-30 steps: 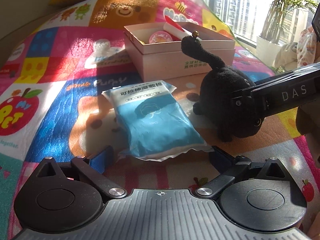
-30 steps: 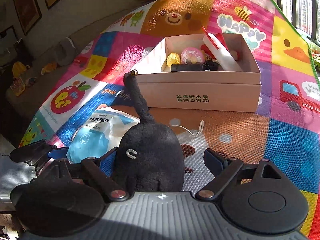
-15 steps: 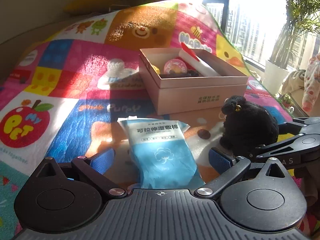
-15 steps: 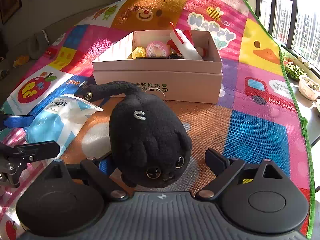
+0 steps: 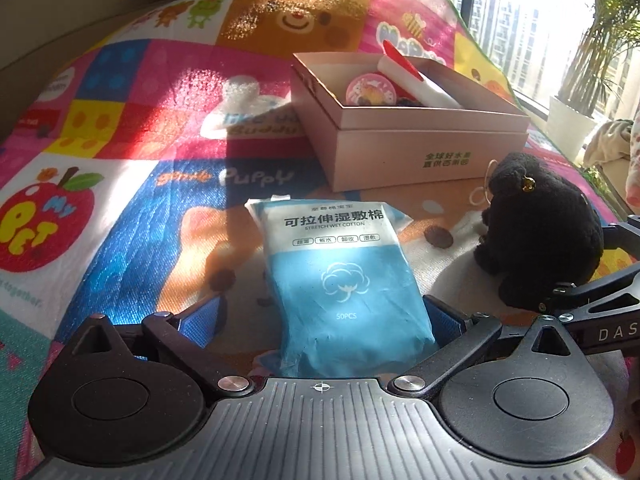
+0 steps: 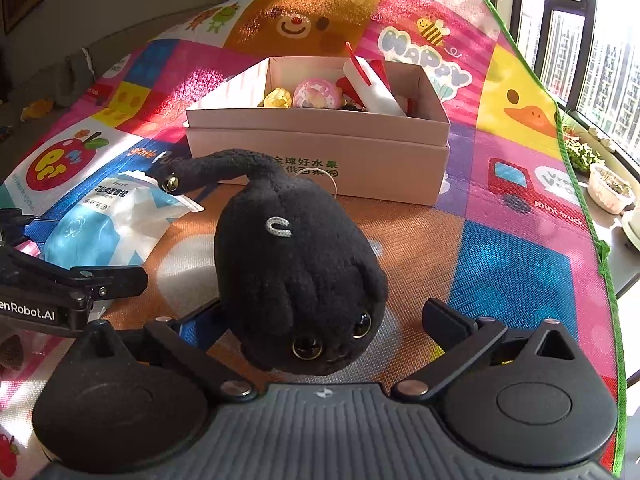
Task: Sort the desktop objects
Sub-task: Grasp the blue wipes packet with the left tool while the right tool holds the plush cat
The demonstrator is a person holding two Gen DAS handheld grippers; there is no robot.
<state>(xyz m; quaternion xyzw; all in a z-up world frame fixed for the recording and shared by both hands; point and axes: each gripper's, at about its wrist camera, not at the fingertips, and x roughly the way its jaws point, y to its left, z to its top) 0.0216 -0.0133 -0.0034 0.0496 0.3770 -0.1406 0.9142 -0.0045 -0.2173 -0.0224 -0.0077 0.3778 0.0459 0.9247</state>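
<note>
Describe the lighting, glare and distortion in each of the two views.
Left wrist view: the window is blown out white, hard sun patches and shadows stripe the mat, and the fisheye bows its edges. Right wrist view: light is more even, the black plush toy shows little detail, and the box stays sharp.

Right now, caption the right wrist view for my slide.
Open right hand-held gripper around a black plush cat on the colourful mat, cardboard box behind.
</note>
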